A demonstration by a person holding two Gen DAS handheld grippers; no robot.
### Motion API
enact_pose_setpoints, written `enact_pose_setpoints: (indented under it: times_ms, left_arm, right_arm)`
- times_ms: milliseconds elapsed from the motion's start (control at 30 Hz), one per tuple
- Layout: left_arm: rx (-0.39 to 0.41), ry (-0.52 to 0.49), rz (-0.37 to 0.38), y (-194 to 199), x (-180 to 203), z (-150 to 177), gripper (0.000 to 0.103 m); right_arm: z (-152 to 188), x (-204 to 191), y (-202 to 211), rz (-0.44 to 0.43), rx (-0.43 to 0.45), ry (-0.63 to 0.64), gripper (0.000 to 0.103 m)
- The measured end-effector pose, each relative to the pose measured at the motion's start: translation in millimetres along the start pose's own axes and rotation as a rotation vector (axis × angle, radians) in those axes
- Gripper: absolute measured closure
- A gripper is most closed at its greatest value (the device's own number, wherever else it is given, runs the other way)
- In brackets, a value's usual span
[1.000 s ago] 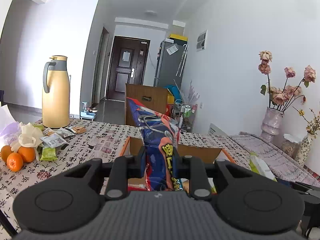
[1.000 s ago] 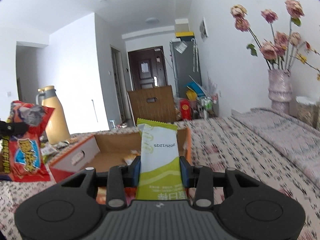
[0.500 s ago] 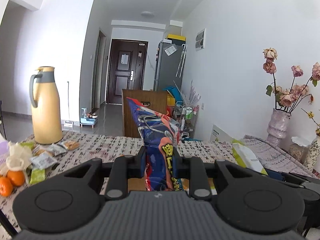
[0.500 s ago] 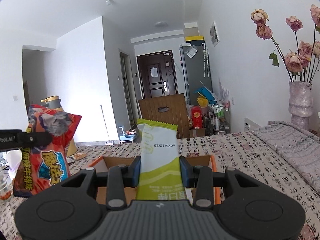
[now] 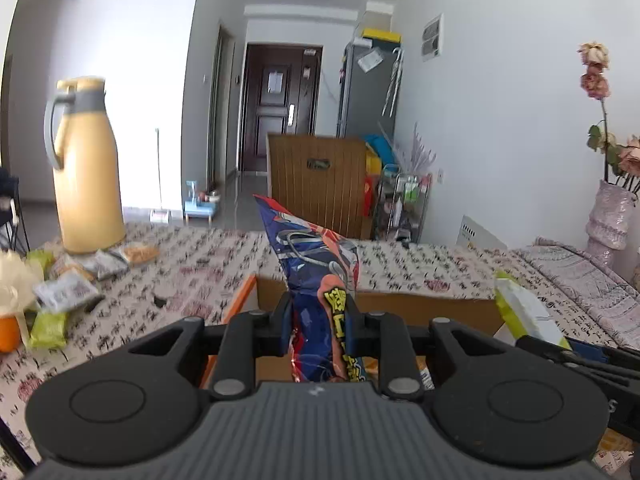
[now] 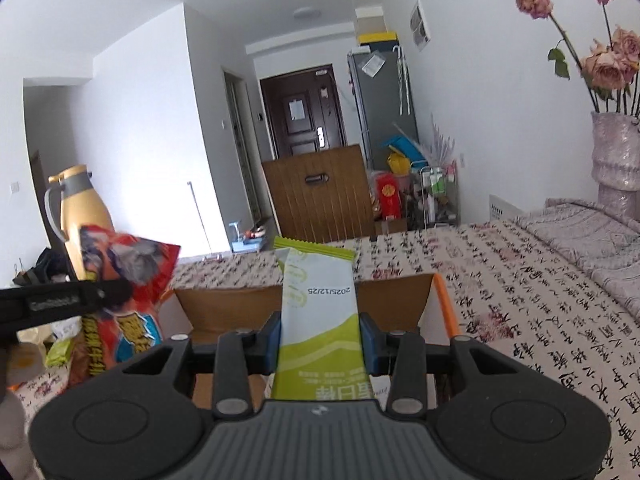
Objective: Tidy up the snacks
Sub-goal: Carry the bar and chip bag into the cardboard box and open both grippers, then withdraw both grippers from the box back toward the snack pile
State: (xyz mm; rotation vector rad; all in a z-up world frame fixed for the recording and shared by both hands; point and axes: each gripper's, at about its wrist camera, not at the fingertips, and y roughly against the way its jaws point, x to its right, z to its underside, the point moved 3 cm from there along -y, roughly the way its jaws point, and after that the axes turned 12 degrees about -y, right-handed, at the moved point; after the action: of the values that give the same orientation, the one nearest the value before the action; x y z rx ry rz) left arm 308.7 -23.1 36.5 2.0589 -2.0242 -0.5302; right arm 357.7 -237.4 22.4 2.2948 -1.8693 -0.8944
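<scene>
The left gripper (image 5: 318, 332) is clamping a red-and-blue chip bag (image 5: 320, 276), and the right gripper (image 6: 320, 336) is pinching a green-and-white snack packet (image 6: 320, 304). Both are hanging over the near edge of the cardboard box (image 6: 240, 308). Best to carry each further over the box's opening, lower it, then let go.

Chip bag (image 5: 316, 280) glossy crinkled foil-plastic; green sachet (image 6: 320, 308) smooth, semi-matt film. Box (image 6: 304, 308) plain brown cardboard – matt, orange edge. Desk (image 6: 520, 280) cloth printed, matt weave. Left gripper (image 5: 316, 334) matt black plastic, ribbed grey housing. Jug (image 5: 86, 168) smooth plastic – satin.
</scene>
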Motion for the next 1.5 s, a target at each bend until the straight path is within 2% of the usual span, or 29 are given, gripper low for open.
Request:
enact_pose_setpoints:
  times_ms: [300, 333, 367, 400, 433, 467, 500, 533, 633, 1500]
  left_arm:
    - [-0.013, 0.0, 0.023, -3.5, -2.0, 11.8, 0.077]
    - [-0.01, -0.002, 0.019, -3.4, -1.7, 11.9, 0.07]
    - [-0.006, -0.002, 0.021, -3.1, -1.6, 11.9, 0.048]
    - [0.004, 0.01, 0.013, -1.4, -3.1, 12.6, 0.032]
    - [0.016, 0.019, -0.002, 0.9, -4.5, 12.2, 0.006]
    - [0.032, 0.022, -0.025, 4.3, -5.3, 11.5, 0.0]
    - [0.045, 0.024, -0.042, 7.2, -6.2, 10.7, 0.0]
    - [0.047, 0.027, -0.035, 8.4, -7.0, 9.9, 0.0]
    - [0.043, 0.029, -0.034, 9.1, -6.5, 8.8, 0.0]
    - [0.032, 0.033, -0.041, 9.4, -5.5, 10.2, 0.0]
  right_arm:
    - [11.1, -1.0, -7.4, 0.017, -0.04, 0.026, 0.064]
    - [10.8, -0.8, -8.2, 0.017, -0.043, 0.029, 0.063]
    - [10.2, -0.8, -8.5, 0.017, -0.045, 0.03, 0.061]
    - [10.6, -0.1, -8.8, 0.02, -0.046, 0.027, 0.06]
    - [11.2, 0.5, -8.6, 0.022, -0.05, 0.024, 0.048]
    - [11.1, 1.7, -9.2, 0.021, -0.058, 0.018, 0.033]
    - [11.2, 3.0, -9.2, 0.022, -0.059, 0.013, 0.025]
    - [10.6, 4.5, -8.6, 0.029, -0.055, 0.011, 0.013]
    - [8.9, 5.8, -7.1, 0.039, -0.041, 0.005, 0.0]
    - [9.2, 9.8, -8.0, 0.053, -0.03, 0.0, 0.0]
